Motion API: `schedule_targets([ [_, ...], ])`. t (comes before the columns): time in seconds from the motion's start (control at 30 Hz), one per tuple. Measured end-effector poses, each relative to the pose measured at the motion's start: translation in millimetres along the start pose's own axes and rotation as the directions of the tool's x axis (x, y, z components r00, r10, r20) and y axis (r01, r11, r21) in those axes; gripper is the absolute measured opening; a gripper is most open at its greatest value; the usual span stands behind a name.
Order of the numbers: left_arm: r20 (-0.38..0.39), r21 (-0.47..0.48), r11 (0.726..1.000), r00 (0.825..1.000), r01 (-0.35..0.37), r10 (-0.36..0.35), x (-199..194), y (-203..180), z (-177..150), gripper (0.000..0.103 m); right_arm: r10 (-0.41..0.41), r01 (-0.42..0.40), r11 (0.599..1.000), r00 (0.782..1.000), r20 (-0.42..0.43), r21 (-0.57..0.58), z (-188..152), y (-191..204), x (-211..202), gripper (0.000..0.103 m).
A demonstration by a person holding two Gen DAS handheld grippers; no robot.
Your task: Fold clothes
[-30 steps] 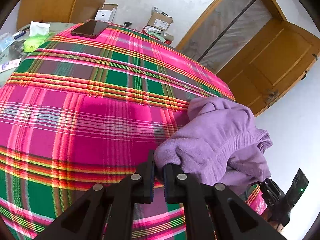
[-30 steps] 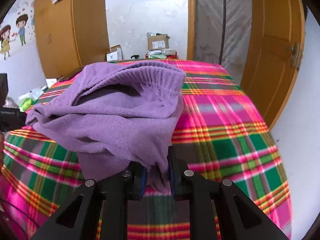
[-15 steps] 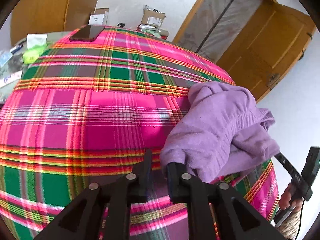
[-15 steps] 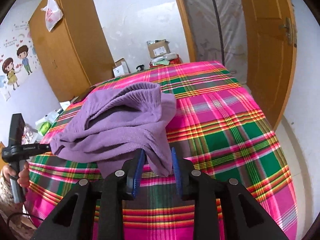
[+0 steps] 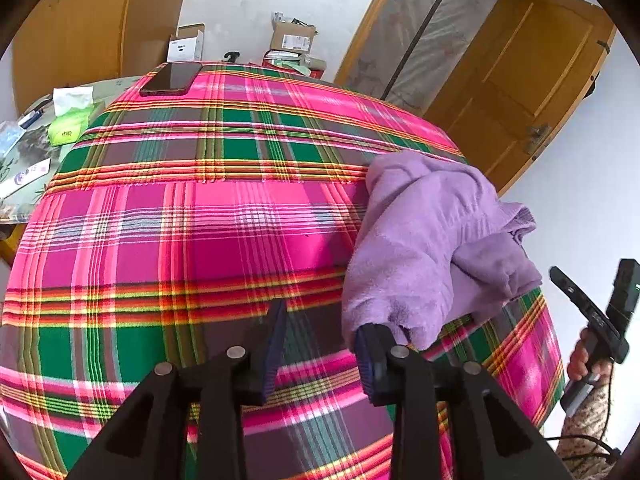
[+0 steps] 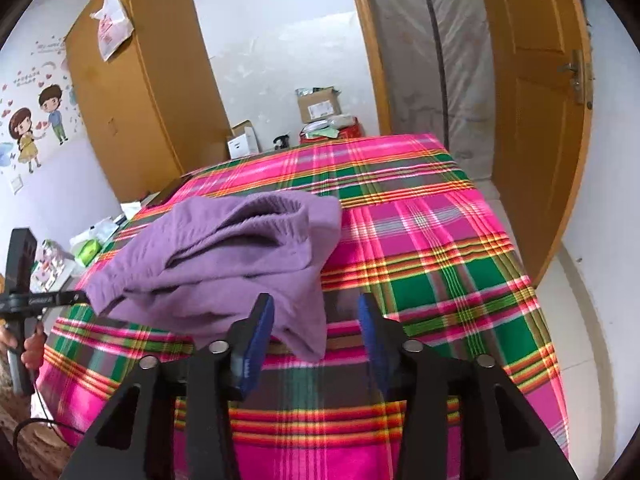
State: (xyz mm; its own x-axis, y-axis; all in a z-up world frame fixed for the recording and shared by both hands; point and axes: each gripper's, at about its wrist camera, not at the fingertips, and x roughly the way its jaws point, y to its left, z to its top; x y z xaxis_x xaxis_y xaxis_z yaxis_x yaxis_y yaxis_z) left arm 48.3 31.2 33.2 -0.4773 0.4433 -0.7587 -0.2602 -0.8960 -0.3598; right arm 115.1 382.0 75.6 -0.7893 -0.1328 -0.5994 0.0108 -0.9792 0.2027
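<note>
A purple fleece garment [image 5: 432, 240] lies in a rumpled heap on the pink and green plaid bed cover [image 5: 180, 240]. It also shows in the right wrist view [image 6: 224, 256]. My left gripper [image 5: 320, 344] is open just in front of the heap's near left corner; the cloth drapes against its right finger. My right gripper [image 6: 316, 328] is open, with a hanging corner of the garment between its spread fingers. The right gripper's handle and the hand show at the left view's right edge [image 5: 600, 320].
A dark phone [image 5: 170, 78] lies at the bed's far corner. A side table with tissues and papers [image 5: 48, 128] stands left of the bed. A wooden wardrobe [image 6: 132, 92], cardboard boxes [image 6: 320, 104] and an open door [image 6: 536, 120] stand beyond the bed.
Both grippers went from shut on the purple garment to open and let it go. The garment dropped onto the bed and both grippers pulled back a little.
</note>
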Motion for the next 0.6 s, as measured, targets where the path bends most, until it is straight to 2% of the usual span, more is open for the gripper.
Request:
schedule_targets([
  [0.23,0.007,0.009,1.000,1.000,-0.012,0.012,-16.4,2.5,-3.8,0.034,-0.025,0.023,0.998,0.999,-0.023,-0.051,13.0,0.9,31.5,0.047],
  [0.37,0.024,0.035,0.996,0.996,-0.082,0.081,-22.0,3.7,-1.9,0.034,-0.018,0.015,0.997,0.999,-0.045,-0.073,21.8,-0.8,49.2,0.047],
  [0.47,0.032,0.015,0.998,0.997,-0.069,0.068,-23.0,7.2,1.3,0.034,-0.003,-0.002,0.997,0.998,-0.057,-0.078,25.3,-0.9,56.9,0.047],
  [0.6,0.040,0.059,0.998,0.999,-0.034,0.031,-15.8,-7.9,12.9,0.034,0.023,-0.029,0.997,0.997,-0.075,-0.072,30.3,-0.6,68.8,0.047],
])
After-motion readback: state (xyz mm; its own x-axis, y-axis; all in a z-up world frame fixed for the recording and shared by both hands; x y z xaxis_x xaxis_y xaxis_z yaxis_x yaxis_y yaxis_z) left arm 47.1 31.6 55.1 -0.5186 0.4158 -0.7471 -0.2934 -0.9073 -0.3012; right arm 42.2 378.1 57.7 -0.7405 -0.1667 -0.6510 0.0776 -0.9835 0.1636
